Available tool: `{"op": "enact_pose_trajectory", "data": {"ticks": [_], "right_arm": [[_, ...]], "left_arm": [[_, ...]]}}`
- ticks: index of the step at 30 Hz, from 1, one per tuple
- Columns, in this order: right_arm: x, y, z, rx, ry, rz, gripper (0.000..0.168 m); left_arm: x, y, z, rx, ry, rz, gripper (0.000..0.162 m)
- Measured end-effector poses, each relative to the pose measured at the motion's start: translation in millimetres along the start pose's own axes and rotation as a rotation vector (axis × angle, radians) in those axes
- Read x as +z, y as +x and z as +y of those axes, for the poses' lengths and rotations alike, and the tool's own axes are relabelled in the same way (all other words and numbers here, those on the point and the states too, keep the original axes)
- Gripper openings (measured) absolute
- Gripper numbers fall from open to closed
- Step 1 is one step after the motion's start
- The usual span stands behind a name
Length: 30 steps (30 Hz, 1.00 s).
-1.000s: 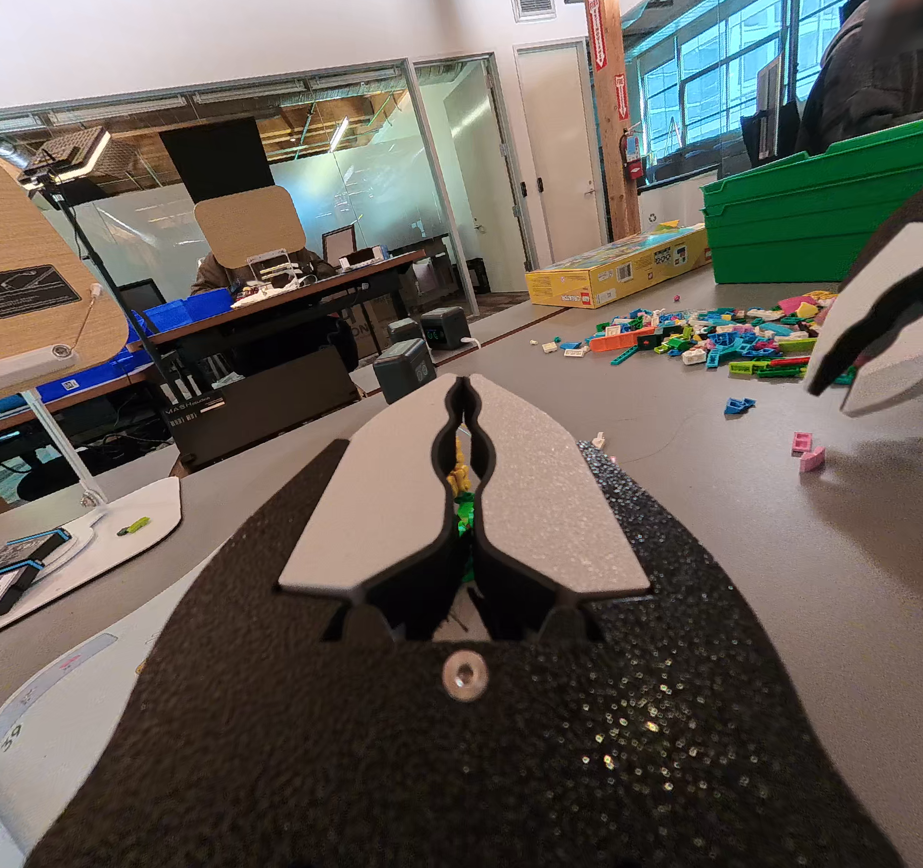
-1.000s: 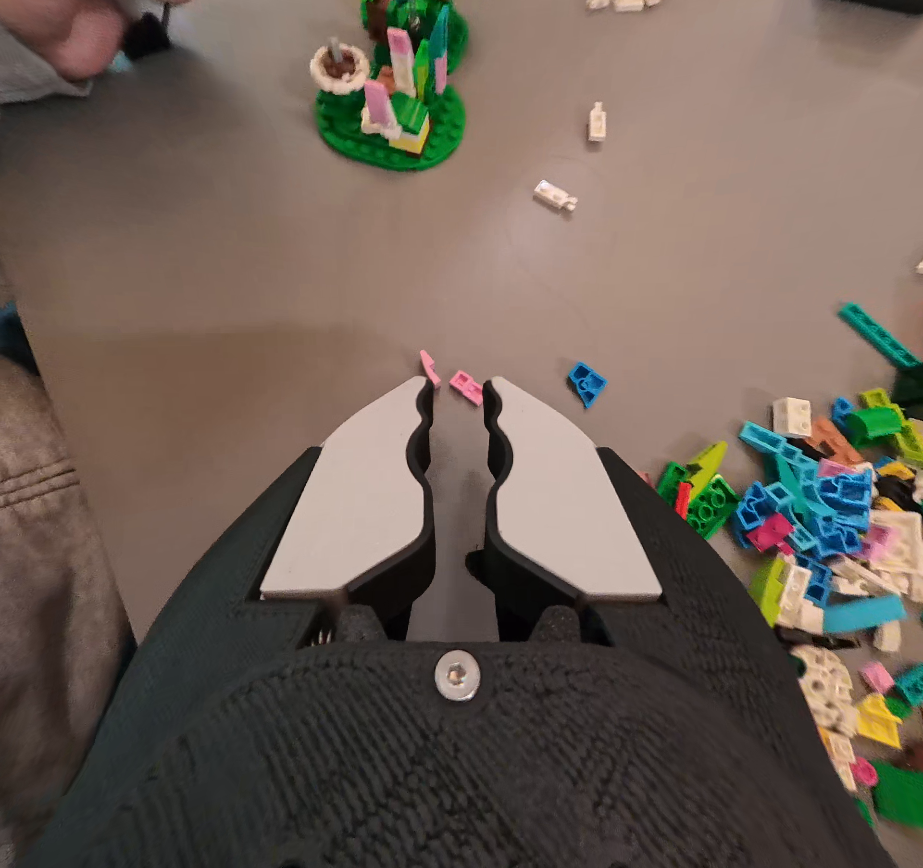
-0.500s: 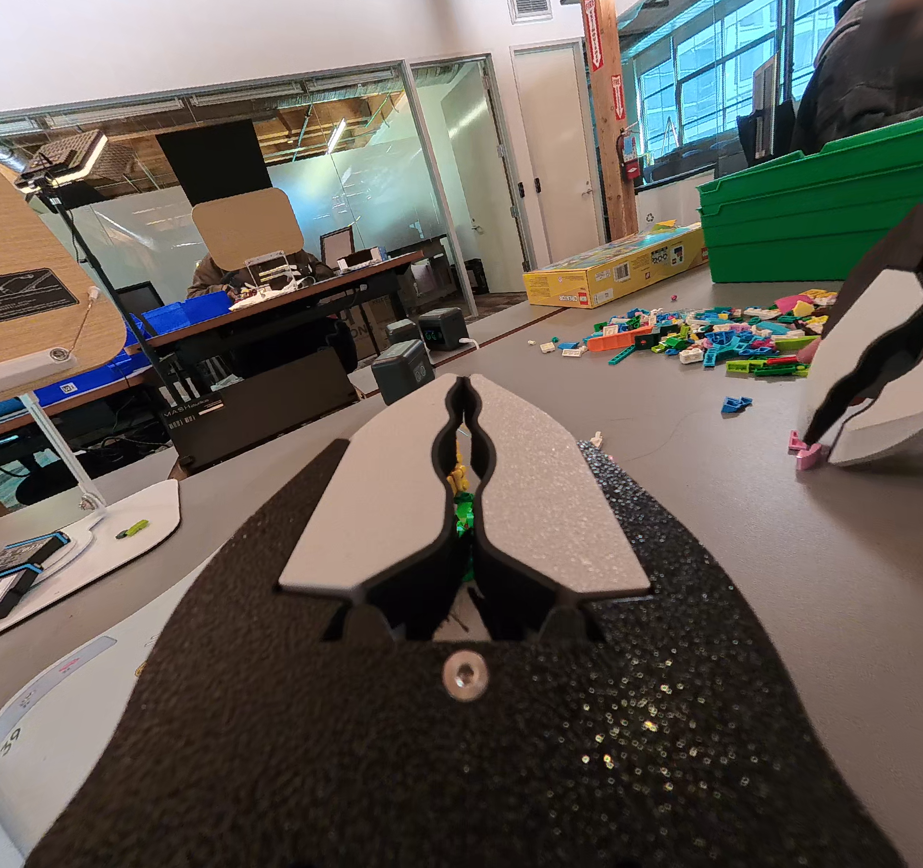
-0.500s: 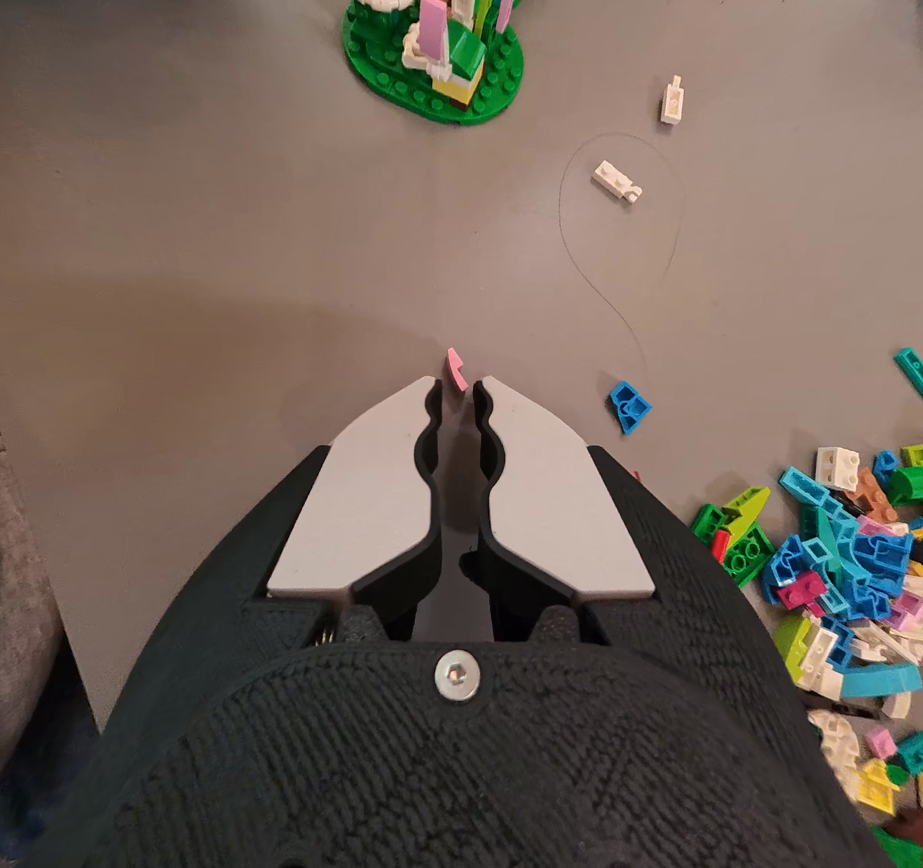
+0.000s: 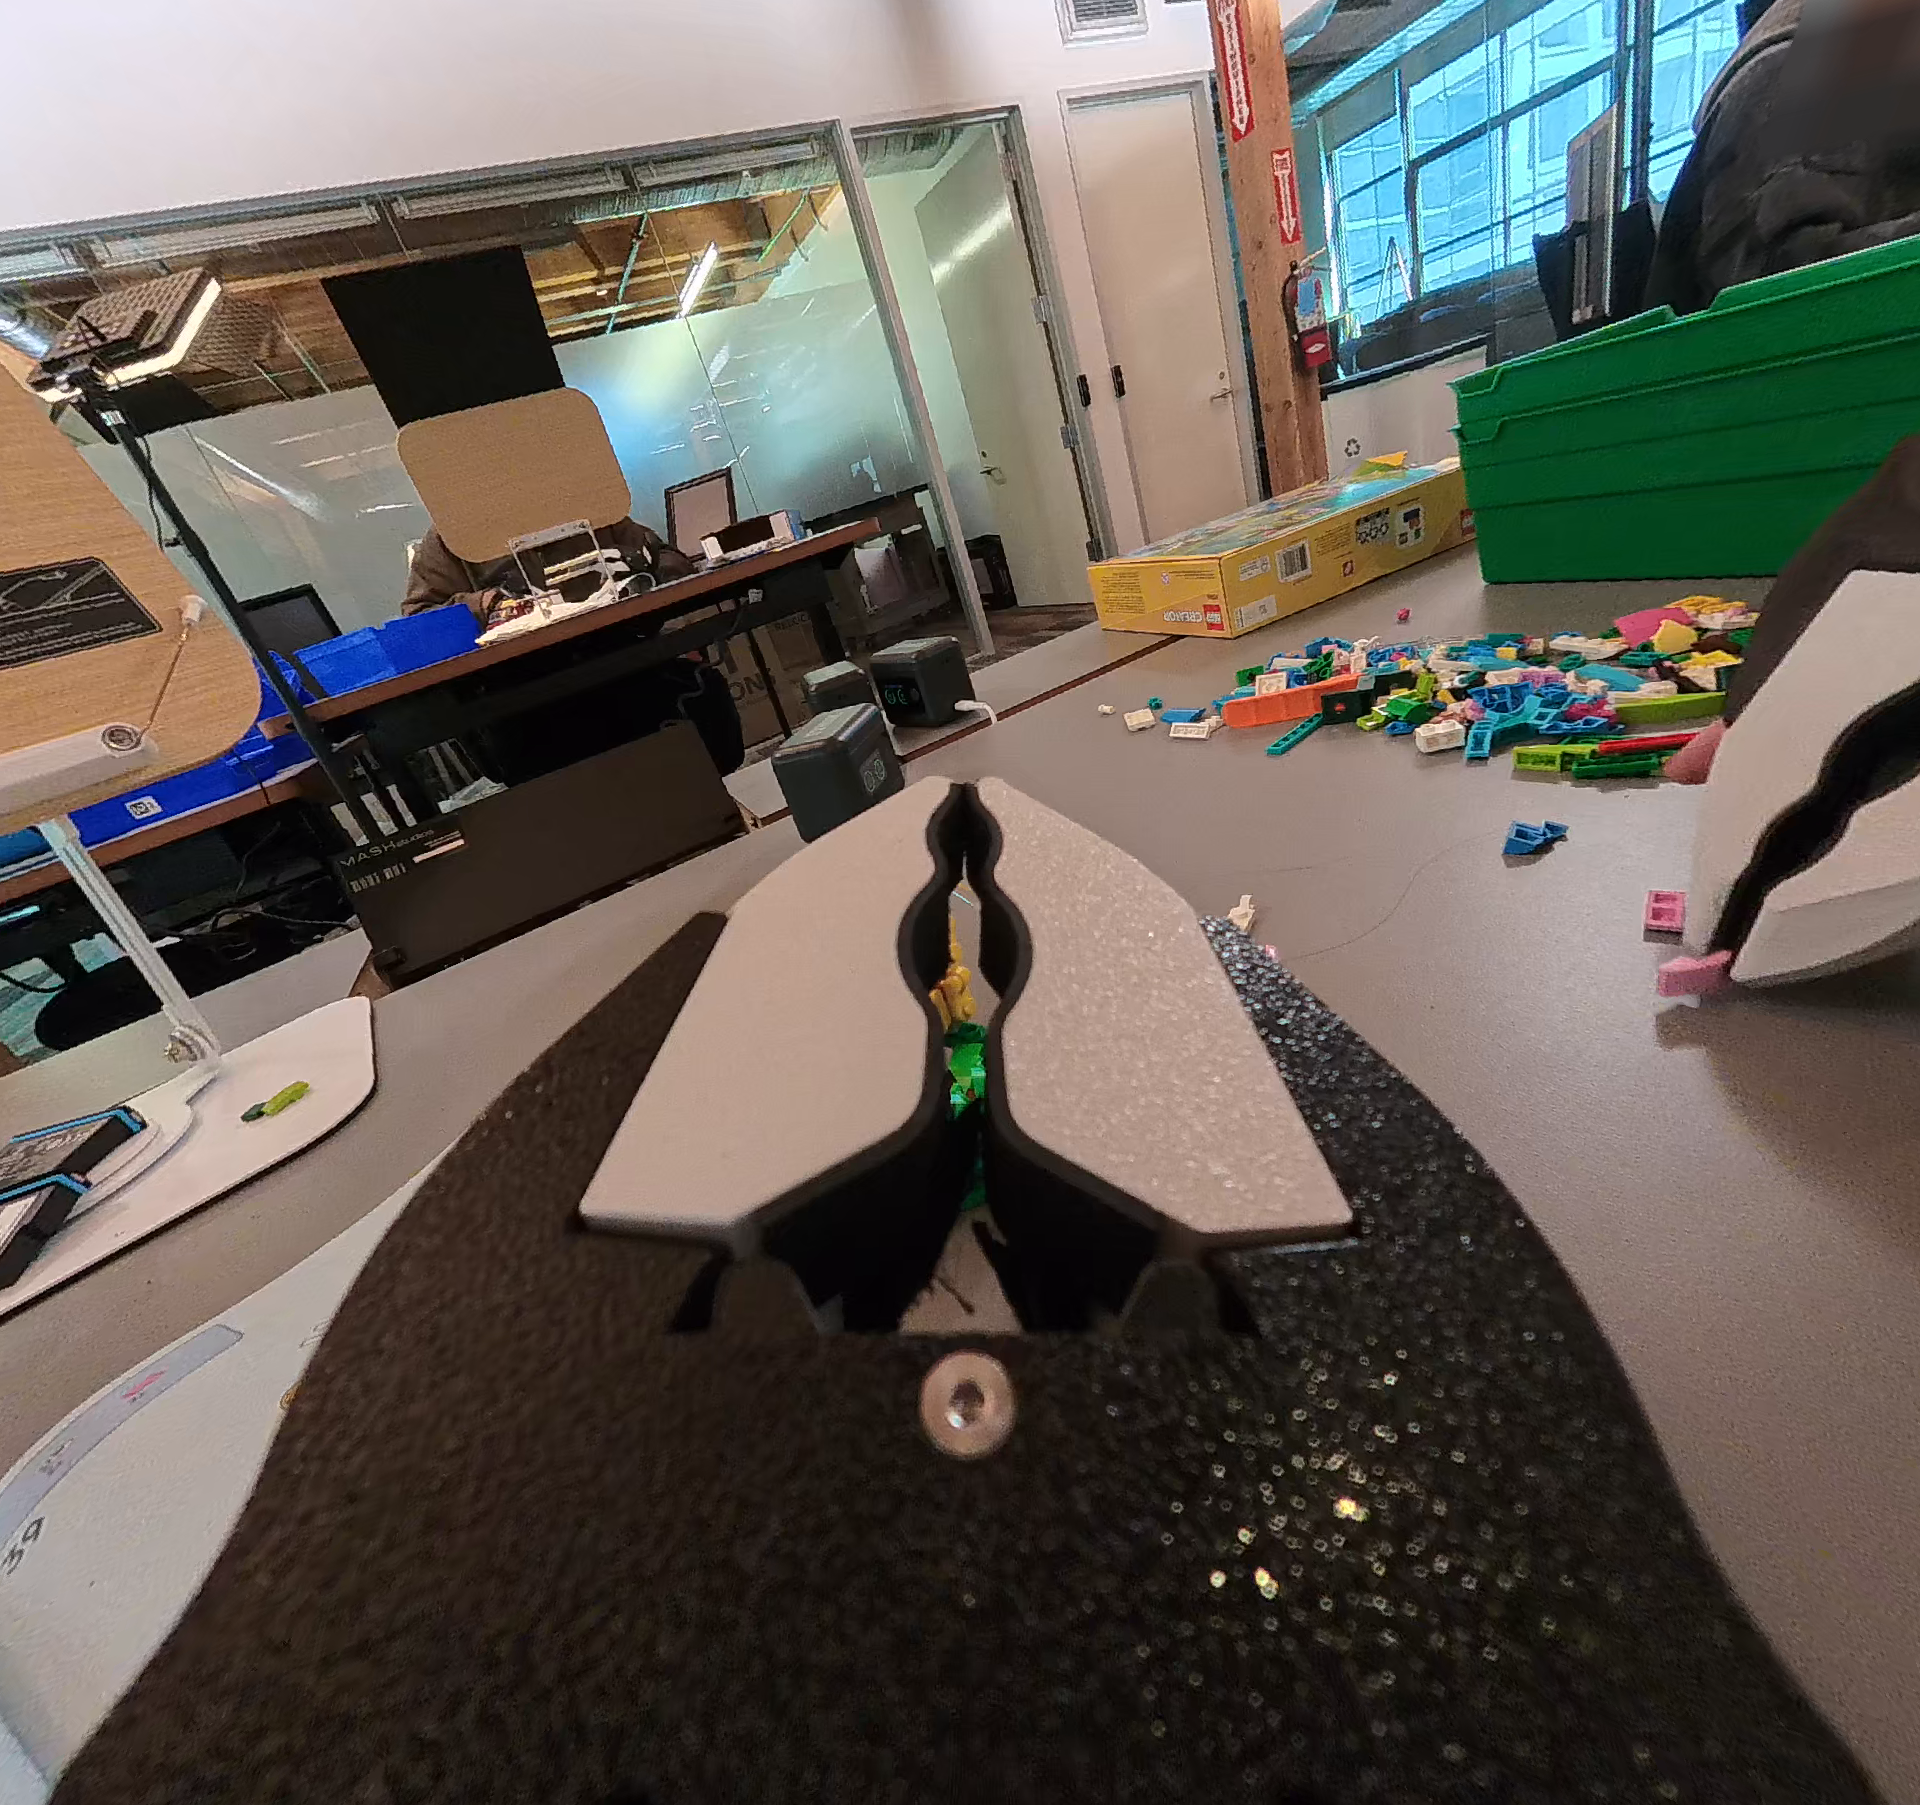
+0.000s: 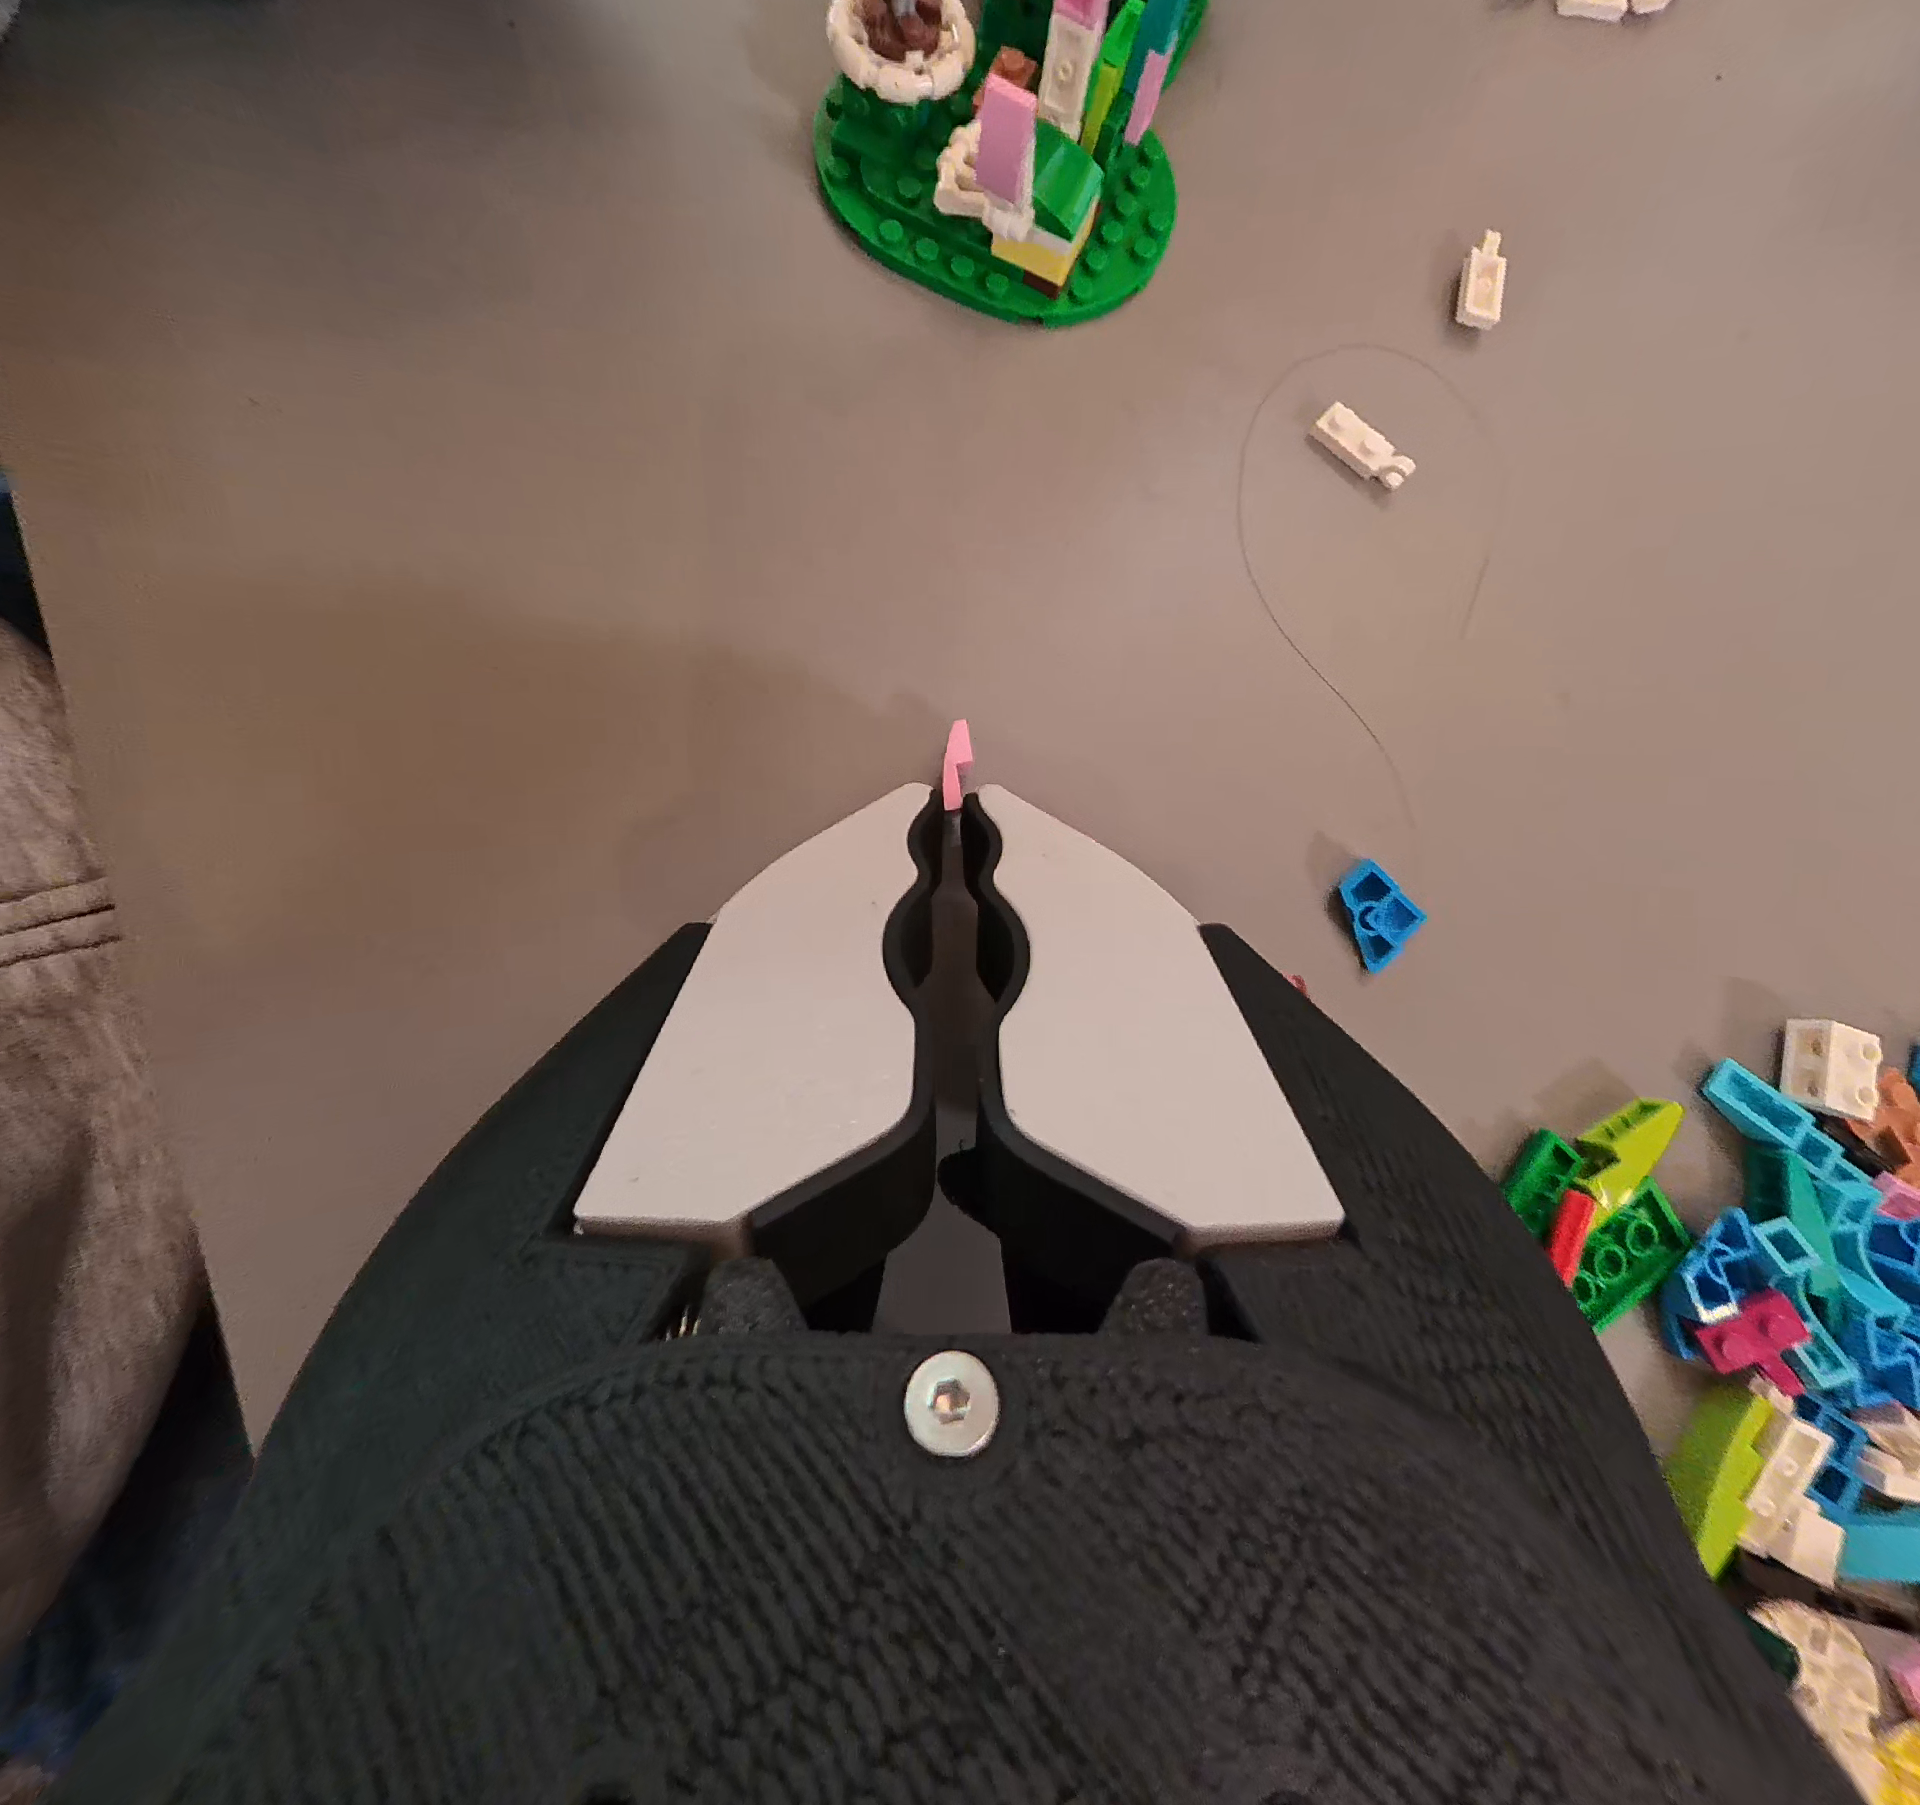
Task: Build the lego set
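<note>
The partly built model on a green base (image 6: 997, 197), with pink, white and green pieces, stands on the grey table (image 6: 520, 508), far ahead of my right gripper. My right gripper (image 6: 956, 794) is shut on a small pink piece (image 6: 956, 756) that sticks out past its tips. In the left wrist view it (image 5: 1725, 960) holds that pink piece (image 5: 1691, 976) down at the tabletop. A second pink piece (image 5: 1665, 912) lies beside it. My left gripper (image 5: 966, 805) is shut. Yellow and green parts of the model (image 5: 961, 1049) show through the gap between its fingers.
A pile of loose bricks (image 6: 1818, 1288) lies at the right, also in the left wrist view (image 5: 1507, 695). A blue wedge (image 6: 1377, 914) and two white pieces (image 6: 1361, 441) lie apart. A yellow box (image 5: 1288, 550) and green bins (image 5: 1683, 446) stand behind. A sleeve (image 6: 62, 1080) is at the left. Tip to tip, the grippers are about 20 cm apart.
My right gripper came down onto the two pink pieces and its jaws went from open to shut on one. The left gripper has not moved.
</note>
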State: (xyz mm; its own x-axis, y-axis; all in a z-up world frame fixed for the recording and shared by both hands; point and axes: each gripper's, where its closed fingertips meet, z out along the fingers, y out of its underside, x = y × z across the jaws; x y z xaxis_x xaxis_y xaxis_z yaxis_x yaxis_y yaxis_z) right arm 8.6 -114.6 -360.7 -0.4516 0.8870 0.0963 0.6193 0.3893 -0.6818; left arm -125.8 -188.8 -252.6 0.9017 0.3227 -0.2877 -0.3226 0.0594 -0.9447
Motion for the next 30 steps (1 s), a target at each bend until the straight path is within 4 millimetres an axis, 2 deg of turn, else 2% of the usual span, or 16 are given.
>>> {"op": "enact_pose_trajectory", "data": {"ticks": [8,15,17,19,22,25,30], "right_arm": [[4,-8,-7,-0.017,0.025,-0.026,0.003],[5,-8,-10,-0.022,0.050,-0.023,0.002],[4,-5,-17,-0.045,0.097,0.003,0.002],[-1,-1,-31,-0.098,0.195,0.052,0.002],[-13,2,-54,-0.169,0.359,0.124,0.002],[-26,0,-69,-0.236,0.472,0.179,0.002],[-40,-4,-80,-0.303,0.576,0.215,0.002]], "left_arm": [[0,-1,0,0.000,0.001,-0.001,0.000],[0,0,0,0.006,0.008,0.003,0.000],[-1,4,-6,0.038,0.035,0.013,0.000],[-4,14,-17,0.003,0.071,0.053,0.000],[-5,47,-32,-0.051,0.069,0.186,0.000],[-1,82,-30,-0.166,-0.030,0.346,0.014],[0,103,-21,-0.345,-0.117,0.439,0.024]]}}
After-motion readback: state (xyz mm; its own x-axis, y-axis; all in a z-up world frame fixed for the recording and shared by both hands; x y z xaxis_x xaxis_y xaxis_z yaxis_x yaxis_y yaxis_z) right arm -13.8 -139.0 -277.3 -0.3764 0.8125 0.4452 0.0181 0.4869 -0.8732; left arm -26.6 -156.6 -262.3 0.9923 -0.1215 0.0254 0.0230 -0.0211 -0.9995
